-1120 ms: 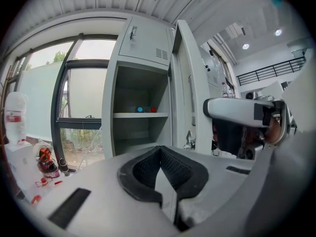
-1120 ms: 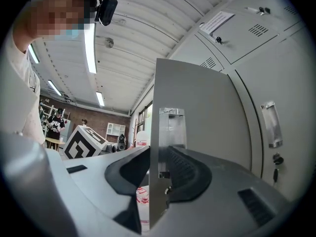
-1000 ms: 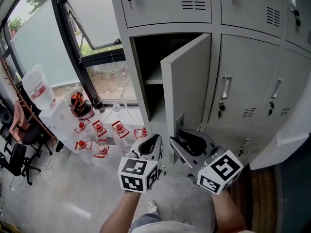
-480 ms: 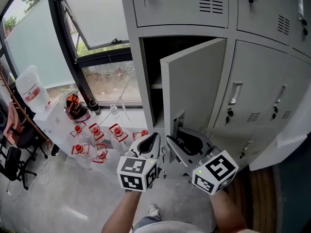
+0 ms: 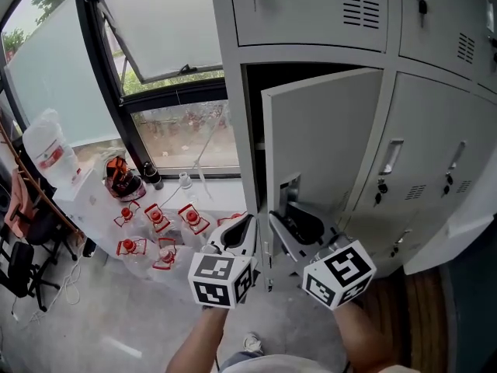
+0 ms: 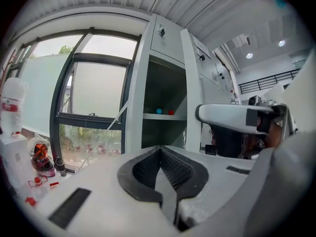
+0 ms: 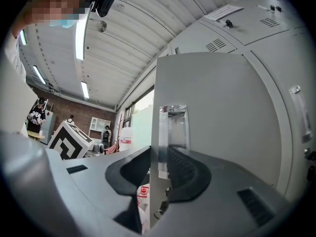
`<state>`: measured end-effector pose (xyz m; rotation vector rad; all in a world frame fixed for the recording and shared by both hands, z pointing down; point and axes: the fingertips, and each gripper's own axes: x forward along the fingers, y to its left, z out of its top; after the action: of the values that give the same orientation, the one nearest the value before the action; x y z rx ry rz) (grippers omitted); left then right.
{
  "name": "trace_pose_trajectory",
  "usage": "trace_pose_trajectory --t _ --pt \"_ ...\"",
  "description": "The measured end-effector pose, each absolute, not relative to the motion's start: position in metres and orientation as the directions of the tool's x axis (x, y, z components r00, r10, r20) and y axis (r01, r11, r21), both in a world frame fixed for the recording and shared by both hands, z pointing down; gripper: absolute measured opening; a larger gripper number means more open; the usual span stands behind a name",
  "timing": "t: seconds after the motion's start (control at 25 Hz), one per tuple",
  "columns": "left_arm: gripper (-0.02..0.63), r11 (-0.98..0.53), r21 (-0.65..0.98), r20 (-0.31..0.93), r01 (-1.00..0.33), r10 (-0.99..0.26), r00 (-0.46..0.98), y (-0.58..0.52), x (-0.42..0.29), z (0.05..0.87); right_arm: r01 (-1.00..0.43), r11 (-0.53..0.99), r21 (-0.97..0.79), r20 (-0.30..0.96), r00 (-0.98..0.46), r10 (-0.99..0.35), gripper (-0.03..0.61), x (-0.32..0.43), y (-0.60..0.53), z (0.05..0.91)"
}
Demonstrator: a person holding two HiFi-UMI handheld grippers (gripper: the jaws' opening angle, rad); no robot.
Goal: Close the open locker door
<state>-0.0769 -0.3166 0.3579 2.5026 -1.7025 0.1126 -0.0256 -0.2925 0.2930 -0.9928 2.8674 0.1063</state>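
The grey locker door [image 5: 318, 138] stands half open in front of its dark compartment [image 5: 255, 123]. My right gripper [image 5: 276, 225] is at the door's free edge, just below the recessed handle [image 5: 290, 189]. In the right gripper view its jaws [image 7: 158, 162] are closing with the door's edge [image 7: 154, 147] between them, a pad against each side. My left gripper [image 5: 247, 224] hangs beside it, left of the door's edge, shut with nothing in it [image 6: 159, 154]. A shelf [image 6: 160, 116] with small coloured balls shows inside the locker.
Closed lockers [image 5: 435, 154] fill the wall to the right and above. On the floor to the left lie several red-capped bottles [image 5: 159, 228], with a large water jug [image 5: 46, 150] and an office chair [image 5: 19, 266] near the window [image 5: 163, 29].
The locker bank sits further right in the head view, and the dark gap left of the door's edge looks narrower. Both grippers stay low at the door's edge.
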Motion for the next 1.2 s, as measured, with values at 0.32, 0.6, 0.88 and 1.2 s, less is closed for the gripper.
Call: trace_pose_trajectory --t 0.32,0.6,0.88,1.2 --pt "0.008 -0.384 0.052 0.113 -0.922 -0.915 0.387 -0.333 -0.091 0.355 -0.649 0.760 0.014 -0.115 -0.756 -0.644 0.095 -0.039 -0.312 0.294" --pt "0.007 -0.400 0.049 0.105 -0.915 -0.909 0.403 -0.348 -0.101 0.353 -0.668 0.744 0.006 -0.111 -0.740 -0.663 0.092 -0.047 -0.327 0.296" --pt "0.008 -0.419 0.040 0.095 -0.907 -0.902 0.421 -0.365 -0.109 0.349 -0.686 0.727 0.010 -0.114 -0.724 -0.681 0.087 -0.055 -0.343 0.296" --pt "0.008 -0.434 0.034 0.094 -0.900 -0.896 0.435 -0.385 -0.117 0.351 -0.708 0.706 0.015 -0.109 -0.703 -0.703 0.081 -0.063 -0.362 0.296"
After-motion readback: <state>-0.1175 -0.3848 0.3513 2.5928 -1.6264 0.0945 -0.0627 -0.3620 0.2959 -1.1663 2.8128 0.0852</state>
